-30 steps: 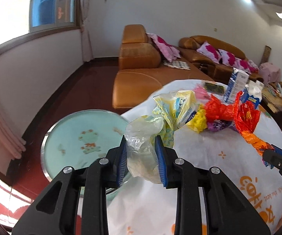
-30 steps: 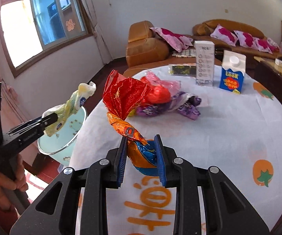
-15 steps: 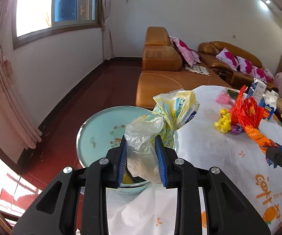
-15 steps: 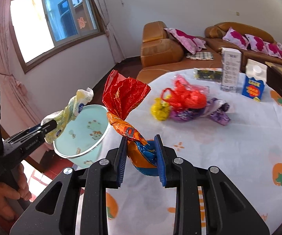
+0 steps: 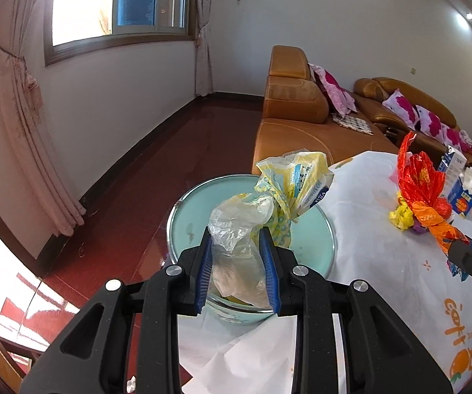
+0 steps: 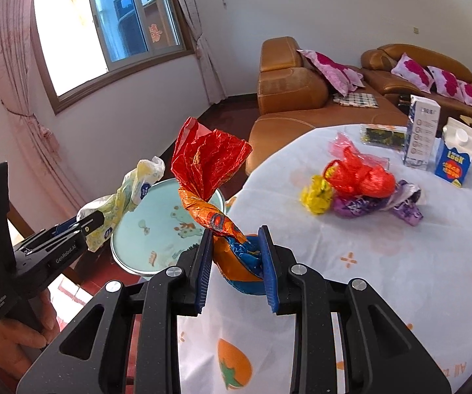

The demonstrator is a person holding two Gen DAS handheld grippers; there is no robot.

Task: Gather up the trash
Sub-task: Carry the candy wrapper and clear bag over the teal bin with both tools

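Observation:
My left gripper [image 5: 236, 252] is shut on a clear and yellow plastic bag [image 5: 268, 203] and holds it over the light blue trash bin [image 5: 190, 220] beside the table. My right gripper [image 6: 236, 256] is shut on a red and orange foil wrapper [image 6: 209, 167], held above the table edge next to the bin [image 6: 157, 226]. The left gripper with its bag also shows in the right wrist view [image 6: 85, 226]. More trash lies on the table: a yellow wad [image 6: 316, 195], a red bag [image 6: 359, 177] and a purple wrapper [image 6: 377, 205].
A round table with a white fruit-print cloth [image 6: 400, 279] carries a white box [image 6: 421, 131], a blue milk carton [image 6: 454, 156] and a dark packet [image 6: 382, 134]. Brown leather sofas [image 6: 288, 92] stand behind. Dark red floor [image 5: 170, 157] lies to the left.
Both grippers have swung left toward the bin, each still holding its trash. The bin now sits right under the left gripper's bag and closer to the right gripper.

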